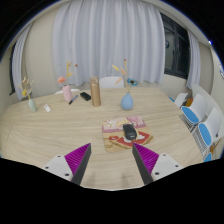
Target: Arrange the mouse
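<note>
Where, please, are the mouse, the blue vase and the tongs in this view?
mouse [131, 130], gripper view, on the middle of its dark back.
blue vase [127, 101], gripper view, on its rounded belly.
tongs [115, 160], gripper view, midway between the open fingertips, nothing held.

A domestic living or dining room is shown. This is indicated by the full-length white curtains [105, 40] drawn behind a wooden tabletop [60, 125], on which decorative vases [127, 101] are set along the far edge, and by the chairs [200, 125] at its right edge.
</note>
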{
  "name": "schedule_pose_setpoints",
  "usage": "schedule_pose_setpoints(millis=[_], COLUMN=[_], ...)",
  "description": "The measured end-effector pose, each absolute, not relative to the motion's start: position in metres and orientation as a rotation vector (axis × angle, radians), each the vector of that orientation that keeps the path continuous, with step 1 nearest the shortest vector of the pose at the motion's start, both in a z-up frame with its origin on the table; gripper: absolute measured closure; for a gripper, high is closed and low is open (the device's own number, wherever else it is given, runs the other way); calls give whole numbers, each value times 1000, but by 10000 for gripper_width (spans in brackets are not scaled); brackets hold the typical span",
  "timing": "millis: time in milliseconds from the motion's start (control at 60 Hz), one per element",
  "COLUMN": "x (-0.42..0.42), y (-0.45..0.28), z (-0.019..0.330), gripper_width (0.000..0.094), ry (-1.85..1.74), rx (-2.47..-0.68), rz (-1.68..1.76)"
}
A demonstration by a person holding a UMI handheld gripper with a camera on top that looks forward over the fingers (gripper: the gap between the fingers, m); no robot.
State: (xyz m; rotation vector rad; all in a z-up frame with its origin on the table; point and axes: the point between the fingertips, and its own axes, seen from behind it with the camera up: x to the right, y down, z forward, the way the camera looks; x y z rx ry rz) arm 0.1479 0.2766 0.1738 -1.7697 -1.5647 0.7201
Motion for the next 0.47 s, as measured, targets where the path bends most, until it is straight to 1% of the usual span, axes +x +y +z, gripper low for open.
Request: schedule_pose_setpoints(millis=[233,467], x=[201,225], y=[234,213], z=[198,188], gripper_width=[87,87], ry=[-1531,-1537], rx=[-1750,-1755], rz=[708,660])
